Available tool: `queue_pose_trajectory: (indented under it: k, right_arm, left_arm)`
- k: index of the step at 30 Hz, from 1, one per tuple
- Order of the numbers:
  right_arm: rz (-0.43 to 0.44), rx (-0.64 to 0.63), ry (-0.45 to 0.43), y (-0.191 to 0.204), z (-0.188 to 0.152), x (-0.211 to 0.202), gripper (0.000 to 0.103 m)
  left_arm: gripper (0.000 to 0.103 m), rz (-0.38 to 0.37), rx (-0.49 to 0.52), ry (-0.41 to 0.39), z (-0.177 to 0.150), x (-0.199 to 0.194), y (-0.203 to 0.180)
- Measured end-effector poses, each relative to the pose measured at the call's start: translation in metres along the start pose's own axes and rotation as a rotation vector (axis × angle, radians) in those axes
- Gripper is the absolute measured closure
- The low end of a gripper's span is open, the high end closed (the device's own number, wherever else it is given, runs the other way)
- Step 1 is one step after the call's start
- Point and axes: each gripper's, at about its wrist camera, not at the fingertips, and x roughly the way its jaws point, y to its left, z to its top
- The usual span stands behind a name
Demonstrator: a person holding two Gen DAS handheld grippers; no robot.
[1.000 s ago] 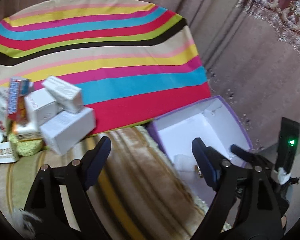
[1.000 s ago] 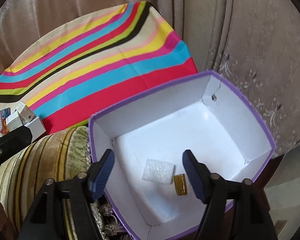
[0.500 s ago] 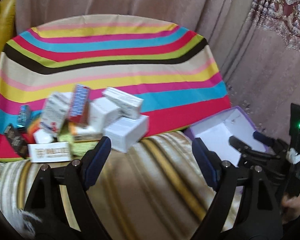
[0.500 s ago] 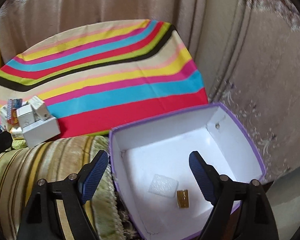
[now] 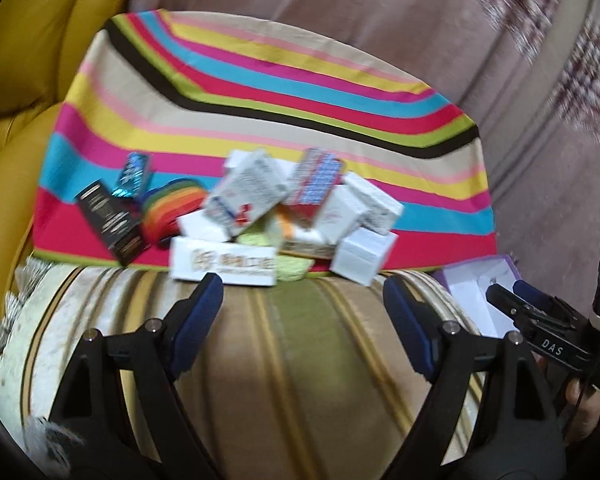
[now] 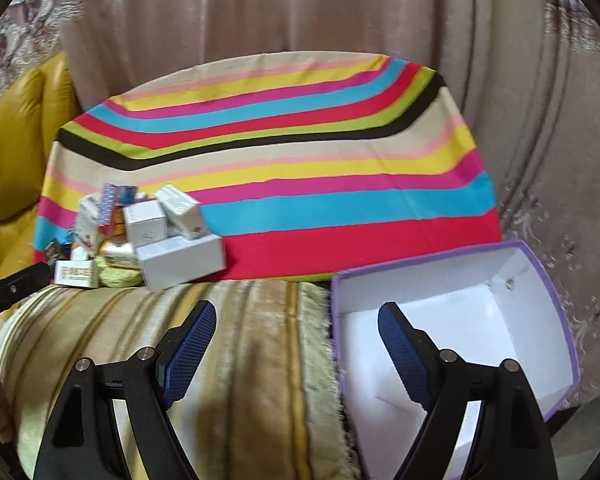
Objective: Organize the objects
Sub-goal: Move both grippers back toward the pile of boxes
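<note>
The left gripper [image 5: 302, 306] has swung left since 0.5 s ago: the pile of small boxes [image 5: 292, 216] now sits centred ahead of it, where before it lay to the left of centre. Its 2 fingers [image 5: 198, 320] are spread wide apart and hold nothing. The pile rests on the striped cloth [image 5: 260, 92] at its near edge, against the striped cushion [image 5: 300, 360]. A long white box [image 5: 224, 266] lies at the front, just beyond the left fingertip; a black box [image 5: 110, 216] and a rainbow-coloured item [image 5: 170, 210] lie to the pile's left. The yellow leather seat [image 5: 28, 60] has come into the left view.

The right gripper [image 6: 296, 340] has also shifted left – the purple-edged box [image 6: 540, 280] now stands at the right of its view, with only the right finger [image 6: 404, 352] over the white interior. These fingers are likewise spread, empty. The foam piece and amber item seen inside the box earlier are hidden in this view – their place cannot be told.
</note>
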Motion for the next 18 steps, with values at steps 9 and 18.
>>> queue_pose_trajectory:
  k: [9,18]
  right_arm:
    - [0.033,-0.177,-0.059,0.049,0.017,0.006,0.019]
    - [-0.058,-0.468,-0.180,0.114,0.029,0.015,0.019]
  left_arm:
    - [0.025,0.005,-0.200,-0.006,0.002,-0.003,0.069]
    - [0.027,0.065,-0.333,-0.002,0.016,0.009,0.126]
